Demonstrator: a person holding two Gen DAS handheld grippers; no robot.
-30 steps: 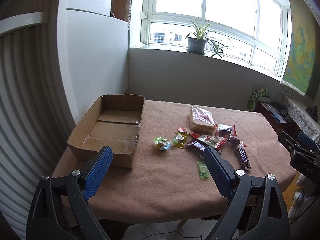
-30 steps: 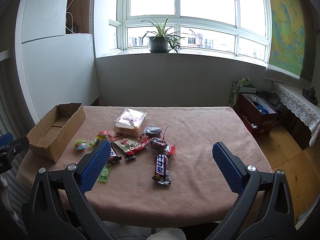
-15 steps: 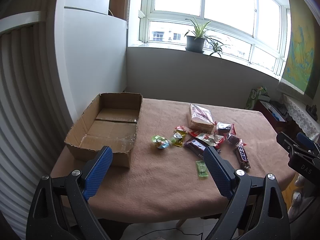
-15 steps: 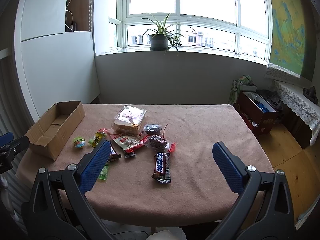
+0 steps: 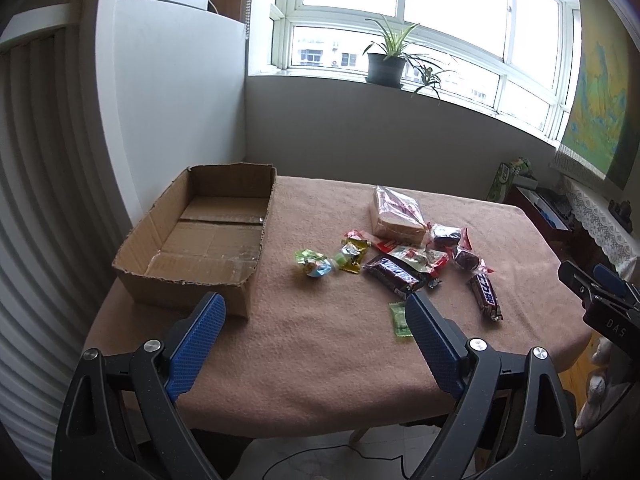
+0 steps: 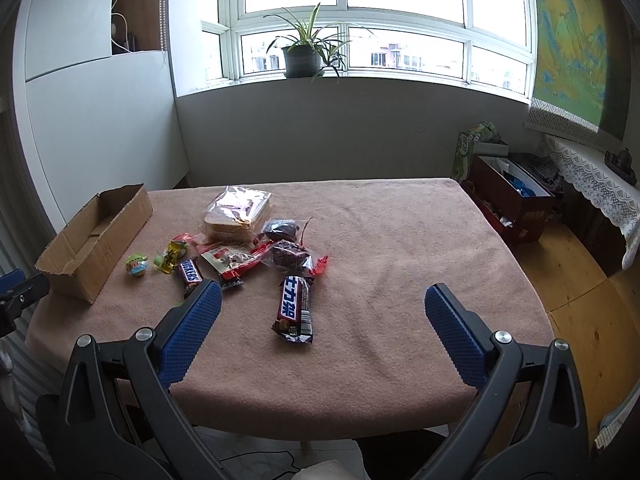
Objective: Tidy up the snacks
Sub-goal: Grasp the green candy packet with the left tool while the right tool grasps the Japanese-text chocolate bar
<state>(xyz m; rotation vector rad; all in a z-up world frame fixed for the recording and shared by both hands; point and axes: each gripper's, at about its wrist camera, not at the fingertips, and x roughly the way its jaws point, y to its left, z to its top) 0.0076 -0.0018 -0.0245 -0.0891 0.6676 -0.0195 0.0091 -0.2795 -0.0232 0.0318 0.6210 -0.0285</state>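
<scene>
Nearest, the left hand-held gripper hangs over the front edge of the counter with its blue fingers spread wide and nothing between them, and the right hand-held gripper hangs the same way, spread and empty. Just past the left one lies a small green candy packet. Between the right one's fingers, further on, a dark chocolate bar lies flat on the pink cloth. Beyond it the snacks sit in a loose cluster: a second chocolate bar, red wrappers, a round green candy and a bagged sandwich at the back. To the left stands an open cardboard box, apart from the snacks, with nothing inside
</scene>
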